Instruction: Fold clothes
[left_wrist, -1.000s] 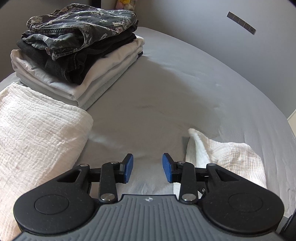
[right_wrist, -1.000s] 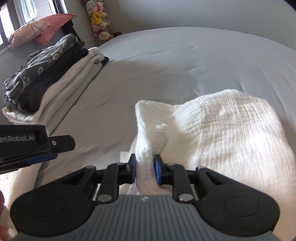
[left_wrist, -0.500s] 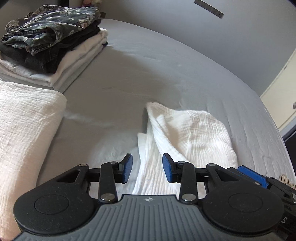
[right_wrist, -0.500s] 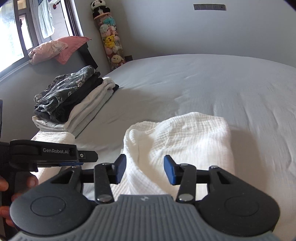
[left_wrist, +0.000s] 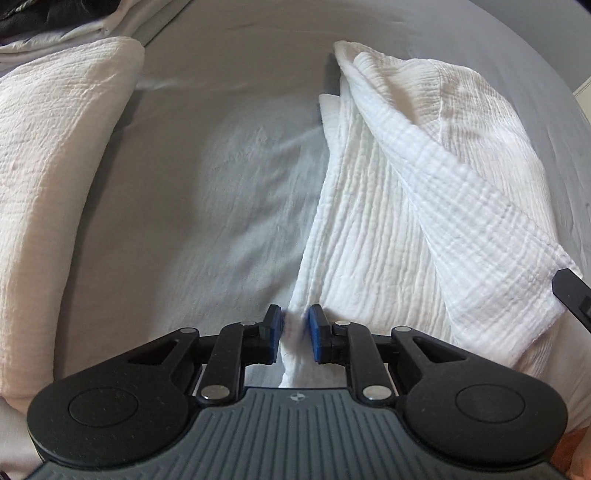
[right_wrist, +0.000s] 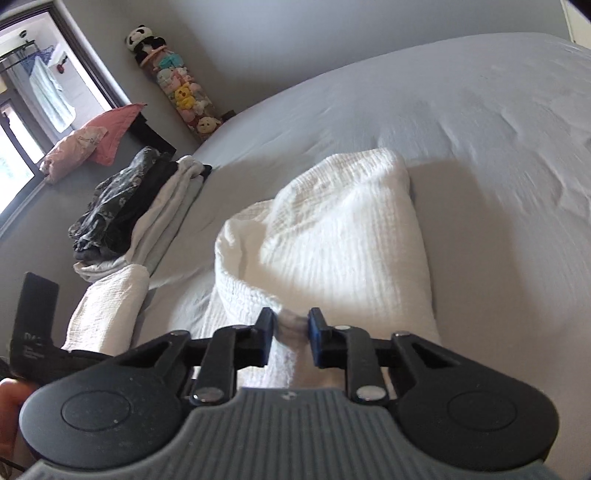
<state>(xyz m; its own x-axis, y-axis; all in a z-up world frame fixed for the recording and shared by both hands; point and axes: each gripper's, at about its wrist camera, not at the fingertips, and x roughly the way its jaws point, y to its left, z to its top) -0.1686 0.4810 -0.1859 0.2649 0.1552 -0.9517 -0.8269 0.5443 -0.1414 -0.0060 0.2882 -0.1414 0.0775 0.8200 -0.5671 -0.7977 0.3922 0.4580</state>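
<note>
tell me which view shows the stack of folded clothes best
The right wrist view: the stack of folded dark floral, black and white clothes shows whole on the grey bed. The left wrist view catches only its blurred lower edge in the top left corner.

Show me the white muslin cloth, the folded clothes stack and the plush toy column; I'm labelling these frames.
white muslin cloth (left_wrist: 424, 192): left wrist view, its ribbed middle.
folded clothes stack (right_wrist: 147, 206): right wrist view, dark upper layers.
plush toy column (right_wrist: 177, 92): right wrist view, mid-column.
</note>
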